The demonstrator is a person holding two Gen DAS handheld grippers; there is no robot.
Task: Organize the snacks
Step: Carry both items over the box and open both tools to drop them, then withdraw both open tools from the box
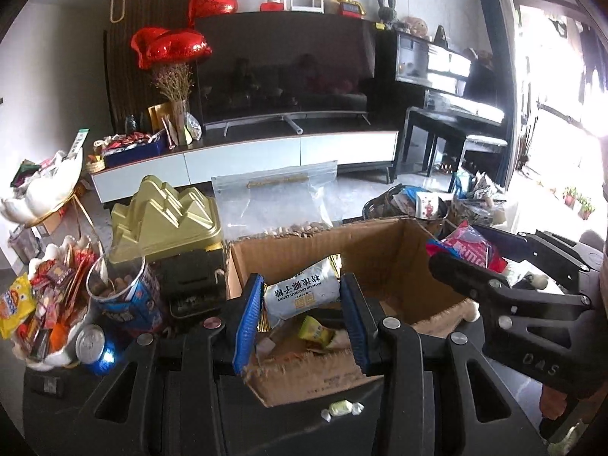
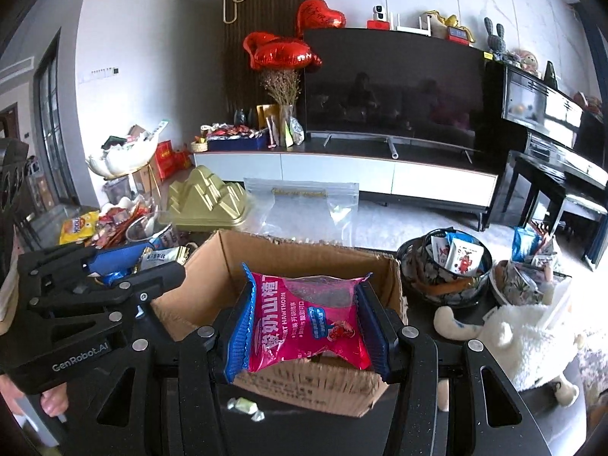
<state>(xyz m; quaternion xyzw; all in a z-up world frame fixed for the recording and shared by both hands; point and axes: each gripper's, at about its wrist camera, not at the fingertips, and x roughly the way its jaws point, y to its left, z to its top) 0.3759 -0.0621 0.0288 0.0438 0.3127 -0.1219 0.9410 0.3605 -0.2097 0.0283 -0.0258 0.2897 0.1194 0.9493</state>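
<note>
Left claw point(image 1: 302, 317) was clamped on a white coconut candy pack point(image 1: 300, 290), held just above the open cardboard box point(image 1: 383, 250). Right claw point(image 2: 313, 323) was clamped on a pink hawthorn snack bag point(image 2: 309, 323), the bag bowed between the blue pads point(image 2: 241, 332) and hanging over the near wall of the same box. Below and nearer than both claws, one loose wrapped candy point(image 1: 342, 407) lay on the dark bench point(image 1: 57, 410), outside the box. Under the left claw a small yellow packet point(image 1: 313, 330) already sat in the box. Judgement: the step was carrying both packs over the box for release. To do it well, each pack should clear the front flap and sit over the open middle before the pads part; one claw at a time would avoid a clash, since the two stood close side by side. Left of the left claw, well apart: a blue can point(image 1: 93, 347) and a heaped snack dish point(image 1: 45, 304). Beyond the box: a gold moulded tin point(image 1: 167, 220) and a clear zip bag point(image 1: 273, 197).
</note>
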